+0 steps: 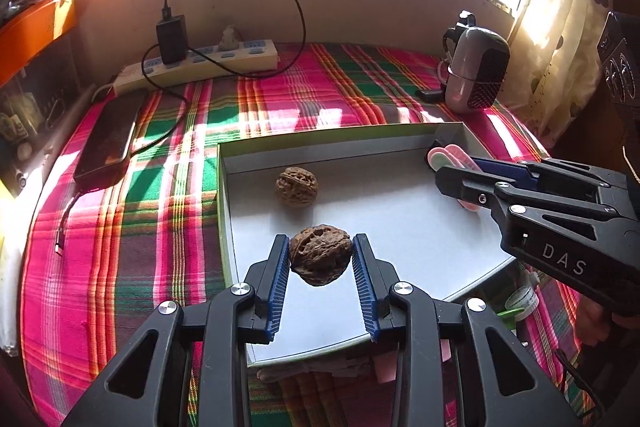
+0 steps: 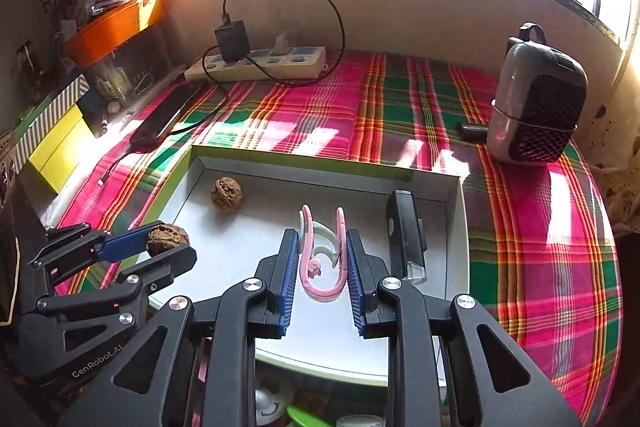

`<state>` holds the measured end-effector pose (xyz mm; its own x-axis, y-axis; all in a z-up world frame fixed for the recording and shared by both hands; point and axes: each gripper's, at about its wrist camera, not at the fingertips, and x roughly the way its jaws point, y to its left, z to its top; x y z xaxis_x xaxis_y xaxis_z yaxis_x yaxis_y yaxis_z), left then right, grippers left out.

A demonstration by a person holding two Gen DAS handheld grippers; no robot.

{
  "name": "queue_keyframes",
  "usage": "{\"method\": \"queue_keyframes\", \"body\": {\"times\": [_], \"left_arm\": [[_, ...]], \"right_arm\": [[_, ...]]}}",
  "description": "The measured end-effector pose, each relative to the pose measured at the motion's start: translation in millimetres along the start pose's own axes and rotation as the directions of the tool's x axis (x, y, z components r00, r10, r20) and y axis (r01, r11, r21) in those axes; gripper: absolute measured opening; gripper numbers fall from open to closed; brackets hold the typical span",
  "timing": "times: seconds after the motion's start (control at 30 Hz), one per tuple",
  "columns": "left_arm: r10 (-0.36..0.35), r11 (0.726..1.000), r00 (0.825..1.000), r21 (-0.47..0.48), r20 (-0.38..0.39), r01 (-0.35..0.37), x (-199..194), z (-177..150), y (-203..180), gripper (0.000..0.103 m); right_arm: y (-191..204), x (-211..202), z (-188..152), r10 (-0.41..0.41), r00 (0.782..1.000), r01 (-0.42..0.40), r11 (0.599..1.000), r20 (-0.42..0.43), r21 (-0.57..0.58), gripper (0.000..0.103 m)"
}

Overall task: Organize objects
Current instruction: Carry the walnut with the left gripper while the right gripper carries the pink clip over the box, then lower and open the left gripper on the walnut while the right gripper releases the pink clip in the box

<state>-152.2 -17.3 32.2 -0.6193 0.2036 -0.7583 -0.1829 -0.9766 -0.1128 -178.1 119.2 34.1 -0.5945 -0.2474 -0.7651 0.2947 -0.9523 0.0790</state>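
Note:
A shallow white box (image 1: 224,187) (image 2: 456,187) lies on the plaid cloth. My left gripper (image 1: 320,251) is shut on a brown walnut (image 1: 320,259) and holds it above the box floor; it also shows in the right wrist view (image 2: 168,239). A second walnut (image 1: 297,187) (image 2: 227,192) rests in the box's far left part. My right gripper (image 2: 322,247) is shut on a pink U-shaped clip (image 2: 320,291) over the box; a pale green clip (image 2: 324,231) lies just ahead of it. A black rectangular device (image 2: 406,235) lies in the box's right part.
A power strip (image 1: 192,65) with a black charger and cable sits at the back. A dark phone (image 1: 110,143) lies on the cloth at left. A grey and black speaker-like device (image 2: 536,107) stands at the right. Small items lie under the box's near edge.

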Motion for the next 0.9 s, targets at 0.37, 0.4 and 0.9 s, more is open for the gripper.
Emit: {"method": "queue_keyframes", "body": {"times": [0.37, 0.4, 0.9], "left_arm": [[0.031, 0.999, 0.999, 0.034, -0.020, -0.030, 23.4, 8.7, 2.2, 0.030], [0.030, 0.999, 0.999, 0.037, -0.024, -0.029, 25.5, 8.7, 2.6, 0.030], [0.052, 0.996, 0.998, 0.070, -0.036, -0.049, 35.5, 9.7, -1.3, 0.030]], "right_arm": [[3.8, 42.8, 21.6, 0.034, 0.998, -0.035, 0.999, -0.058, -0.024, 0.024], [3.4, 45.3, 21.8, 0.037, 0.997, -0.038, 0.999, -0.063, -0.023, 0.024], [6.8, 64.8, 24.4, 0.023, 0.995, -0.027, 0.999, -0.099, -0.041, 0.024]]}}
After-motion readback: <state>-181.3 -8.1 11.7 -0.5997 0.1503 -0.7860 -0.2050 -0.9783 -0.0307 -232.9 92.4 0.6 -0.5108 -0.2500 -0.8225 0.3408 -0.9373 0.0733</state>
